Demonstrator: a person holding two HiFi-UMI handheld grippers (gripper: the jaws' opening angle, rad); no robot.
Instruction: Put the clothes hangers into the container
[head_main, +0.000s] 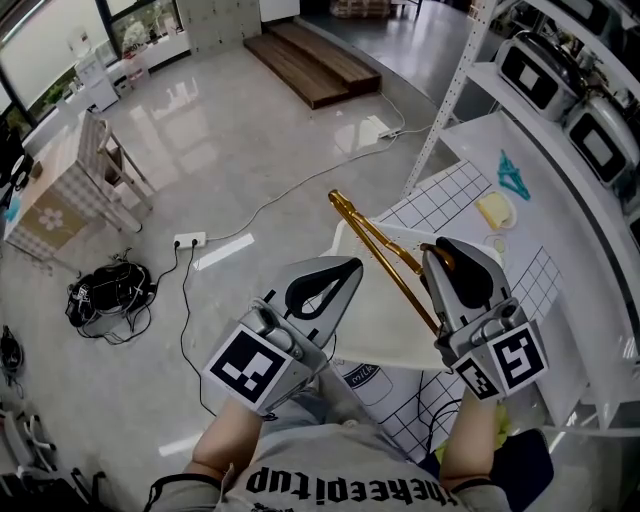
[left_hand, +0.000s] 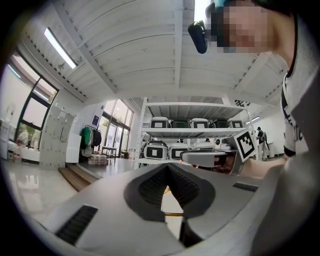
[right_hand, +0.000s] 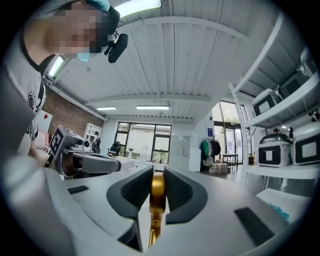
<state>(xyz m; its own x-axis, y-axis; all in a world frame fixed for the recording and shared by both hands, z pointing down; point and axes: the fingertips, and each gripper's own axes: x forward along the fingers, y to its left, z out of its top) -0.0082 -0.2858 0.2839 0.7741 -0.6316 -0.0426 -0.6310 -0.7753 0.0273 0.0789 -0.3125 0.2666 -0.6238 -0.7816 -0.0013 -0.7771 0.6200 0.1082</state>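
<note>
A gold metal clothes hanger (head_main: 381, 251) is held up in the air over a white container (head_main: 385, 322) on the checked tablecloth. My right gripper (head_main: 441, 251) is shut on the hanger's near end; in the right gripper view the gold bar (right_hand: 157, 192) fills the gap between the pads of the gripper (right_hand: 157, 172). My left gripper (head_main: 349, 267) hovers just left of the container, shut with nothing between its fingers. In the left gripper view a thin strip of the gold hanger (left_hand: 173, 214) shows beyond the left gripper (left_hand: 167, 171).
A teal hanger (head_main: 513, 177) and a yellow item on a small plate (head_main: 495, 211) lie on the white table at the right. Shelves with appliances (head_main: 535, 75) stand behind. On the floor lie a power strip (head_main: 188, 240), cables, and a black bundle (head_main: 108, 292).
</note>
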